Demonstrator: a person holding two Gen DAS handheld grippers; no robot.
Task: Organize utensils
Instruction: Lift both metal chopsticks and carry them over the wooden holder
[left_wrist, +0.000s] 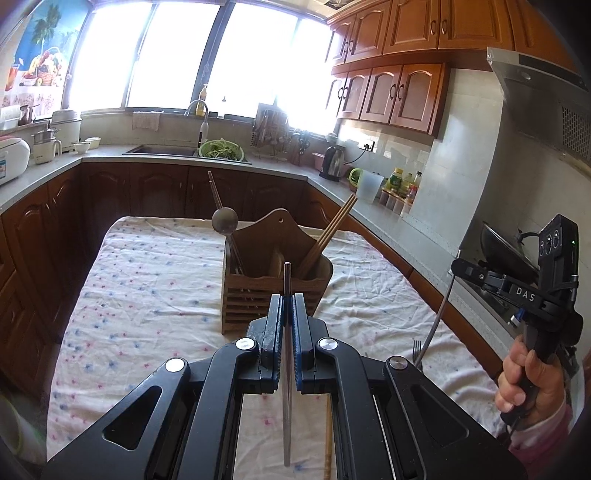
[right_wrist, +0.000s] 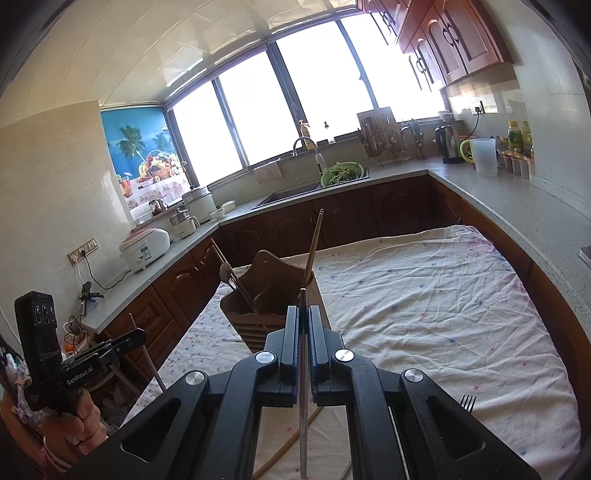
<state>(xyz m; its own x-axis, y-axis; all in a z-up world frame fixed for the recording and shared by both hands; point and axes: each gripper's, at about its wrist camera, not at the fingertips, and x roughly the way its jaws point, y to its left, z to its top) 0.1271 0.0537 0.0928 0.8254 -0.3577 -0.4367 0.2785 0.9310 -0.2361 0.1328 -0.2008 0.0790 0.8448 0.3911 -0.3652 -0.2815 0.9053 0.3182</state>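
A wooden utensil holder stands on the cloth-covered table; it also shows in the right wrist view. It holds a ladle on the left and wooden chopsticks on the right. My left gripper is shut on a thin metal chopstick, just in front of the holder. My right gripper is shut on a metal utensil handle, close to the holder's right side. In the left wrist view the right gripper holds a fork, tines down.
A wooden chopstick lies on the cloth under the left gripper. A fork's tines show at the right gripper's lower right. Kitchen counters, a sink with a green colander, a kettle and bottles surround the table.
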